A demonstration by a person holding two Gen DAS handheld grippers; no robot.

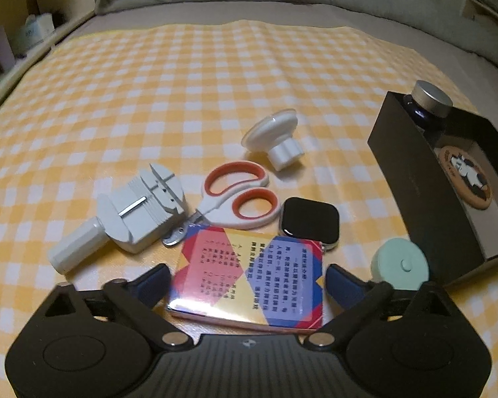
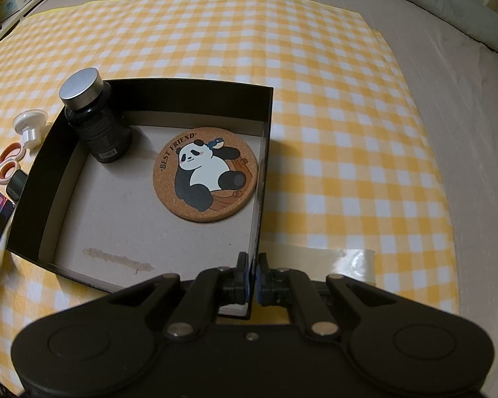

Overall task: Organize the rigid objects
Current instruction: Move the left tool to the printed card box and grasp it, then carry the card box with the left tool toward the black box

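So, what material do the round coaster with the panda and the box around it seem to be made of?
The panda coaster looks like cork: its rim and ground are speckled brown and matte, with the picture printed on top. The box looks like cardboard: thin straight walls, smooth black outside, and a raw grey-brown floor with a scuffed strip, perhaps torn paper or old glue.

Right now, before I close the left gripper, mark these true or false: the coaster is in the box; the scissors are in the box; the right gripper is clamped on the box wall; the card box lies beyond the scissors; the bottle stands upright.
1. The panda coaster lies in the black box: true.
2. The scissors are in the box: false, they lie on the checked cloth.
3. The right gripper is clamped on the box wall: true.
4. The card box lies beyond the scissors: false, it sits between the left gripper's open fingers.
5. The bottle stands upright: true.
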